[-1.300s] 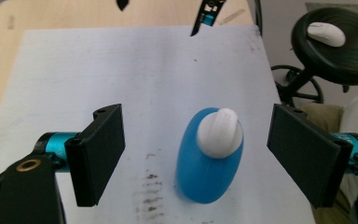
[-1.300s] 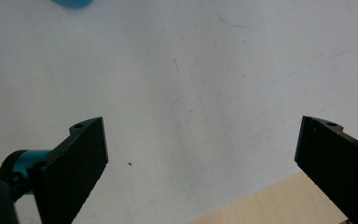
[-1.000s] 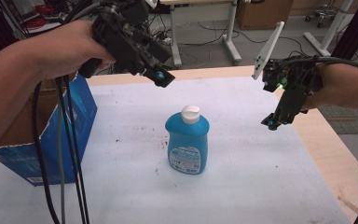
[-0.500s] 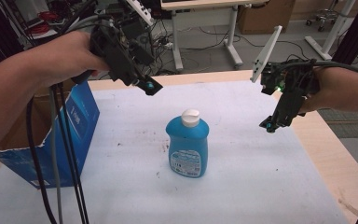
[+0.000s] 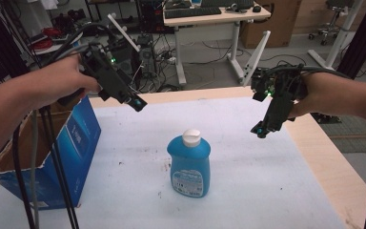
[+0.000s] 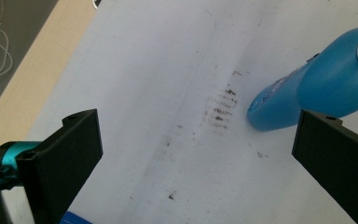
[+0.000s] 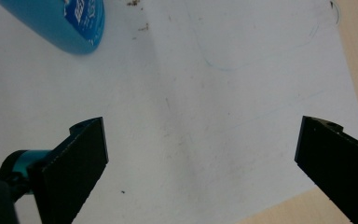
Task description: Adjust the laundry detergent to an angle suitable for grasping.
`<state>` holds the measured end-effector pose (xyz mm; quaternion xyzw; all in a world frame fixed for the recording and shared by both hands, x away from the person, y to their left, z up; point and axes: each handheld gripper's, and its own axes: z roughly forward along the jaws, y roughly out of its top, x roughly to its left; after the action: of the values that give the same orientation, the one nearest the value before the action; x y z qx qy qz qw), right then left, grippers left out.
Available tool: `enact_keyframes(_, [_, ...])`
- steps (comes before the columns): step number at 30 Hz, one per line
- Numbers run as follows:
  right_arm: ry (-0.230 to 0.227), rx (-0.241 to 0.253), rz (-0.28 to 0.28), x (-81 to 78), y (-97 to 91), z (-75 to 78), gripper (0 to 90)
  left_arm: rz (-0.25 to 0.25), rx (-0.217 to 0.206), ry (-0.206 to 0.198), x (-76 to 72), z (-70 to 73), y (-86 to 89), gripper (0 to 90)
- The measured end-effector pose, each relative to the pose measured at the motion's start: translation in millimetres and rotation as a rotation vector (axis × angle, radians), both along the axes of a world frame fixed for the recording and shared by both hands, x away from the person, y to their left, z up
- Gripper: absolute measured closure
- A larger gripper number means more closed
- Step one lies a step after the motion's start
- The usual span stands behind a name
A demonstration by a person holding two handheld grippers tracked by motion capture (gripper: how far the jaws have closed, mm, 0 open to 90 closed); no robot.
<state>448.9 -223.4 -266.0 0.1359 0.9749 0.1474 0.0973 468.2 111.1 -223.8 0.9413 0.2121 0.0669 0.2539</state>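
Table (image 5: 276,191): a white sheet covers most of it, with bare wood showing along the far and right edges; some dark stains lie on the sheet just left of the bottle.
Cardboard box (image 5: 71,152): blue-sided and open-topped, it stands at the table's left edge, well left of the bottle; what it holds cannot be seen.
Blue bottle (image 5: 189,167): upright on the sheet near the middle, its white cap (image 5: 191,137) on, touched by nothing. It is the landmark for everything here.
Left gripper (image 5: 136,101): held up and to the left of the bottle, over the far edge above the box's near corner, jaws spread wide with nothing between them. They have just been opening.
Right gripper (image 5: 262,130): hangs to the right of the bottle and well apart from it, pointing down, jaws wide and empty.
Progress: by my judgement the work is at its start or between steps; the bottle stands free, and any reach, grasp and carry is left to do.
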Motion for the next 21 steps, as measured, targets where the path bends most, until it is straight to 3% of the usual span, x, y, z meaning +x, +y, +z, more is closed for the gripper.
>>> enact_keyframes(3, [-0.002, 0.016, 0.008, 5.1, 5.4, 5.3, 1.6, -0.052, 0.002, -0.007, 1.2, -4.4, 3.2, 1.6])
enact_keyframes(6, [0.001, 0.022, 0.012, 9.4, 10.9, 9.0, 1.6, -0.080, 0.032, -0.068, 1.2, -8.7, 4.0, 1.6])
enact_keyframes(14, [0.004, 0.026, 0.021, 27.7, 18.2, 10.3, 1.5, -0.142, 0.131, -0.046, 6.2, -23.8, 1.0, 1.6])
enact_keyframes(21, [0.014, 0.031, 0.032, 41.8, 26.0, 12.5, 1.6, -0.151, 0.131, -0.013, 7.1, -33.9, -3.4, 1.6])
